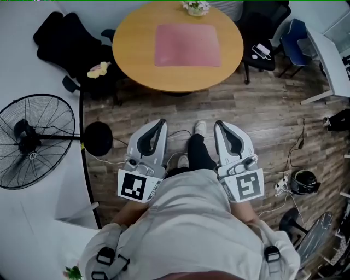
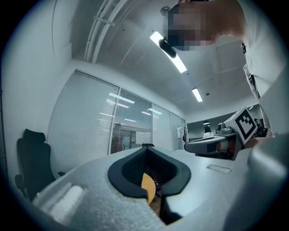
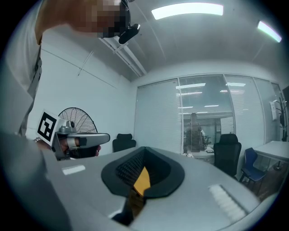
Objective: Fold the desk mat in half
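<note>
The pink desk mat (image 1: 187,45) lies flat and unfolded on the round wooden table (image 1: 131,60) at the top of the head view, well ahead of me. Both grippers are held low against the person's body, far short of the table. My left gripper (image 1: 157,127) has its jaws shut with nothing in them, and the left gripper view looks up past its tips (image 2: 149,151) at the ceiling. My right gripper (image 1: 222,127) is likewise shut and empty, its tips (image 3: 143,152) pointing across the office toward glass partitions.
A standing fan (image 1: 35,139) is at the left. Black office chairs (image 1: 65,38) stand left of the table, and another chair (image 1: 262,27) stands right of it. A small plant (image 1: 196,6) sits on the table's far edge. Cables and a power strip (image 1: 281,183) lie on the wooden floor at the right.
</note>
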A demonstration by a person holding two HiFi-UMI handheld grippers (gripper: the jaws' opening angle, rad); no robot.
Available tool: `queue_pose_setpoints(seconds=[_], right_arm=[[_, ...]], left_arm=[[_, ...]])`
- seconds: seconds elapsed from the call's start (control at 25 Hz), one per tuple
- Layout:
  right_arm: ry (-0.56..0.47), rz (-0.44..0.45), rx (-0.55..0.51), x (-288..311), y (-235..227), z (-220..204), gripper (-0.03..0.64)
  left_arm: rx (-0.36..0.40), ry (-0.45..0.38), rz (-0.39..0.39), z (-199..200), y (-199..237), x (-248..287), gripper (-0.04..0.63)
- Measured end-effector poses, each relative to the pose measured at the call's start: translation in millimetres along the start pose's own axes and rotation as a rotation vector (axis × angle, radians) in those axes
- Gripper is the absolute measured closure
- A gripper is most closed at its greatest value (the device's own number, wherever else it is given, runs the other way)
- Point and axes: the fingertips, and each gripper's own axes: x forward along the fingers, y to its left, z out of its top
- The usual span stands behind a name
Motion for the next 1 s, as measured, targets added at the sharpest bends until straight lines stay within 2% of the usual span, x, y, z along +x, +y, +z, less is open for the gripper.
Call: queue_pose_setpoints(seconds=[0.56, 1.0], right_arm=[[-0.002, 0.025, 0.014, 69.6, -55.8, -0.4, 0.612], [0.002, 0.042, -0.005, 137.8, -146.1, -1.3, 0.612]], left_arm=[[0.005, 0.013, 0.020, -10.6, 36.9, 77.8, 0.591], [-0.007, 0.032, 0.022, -22.5, 61.2, 188.9, 0.591]])
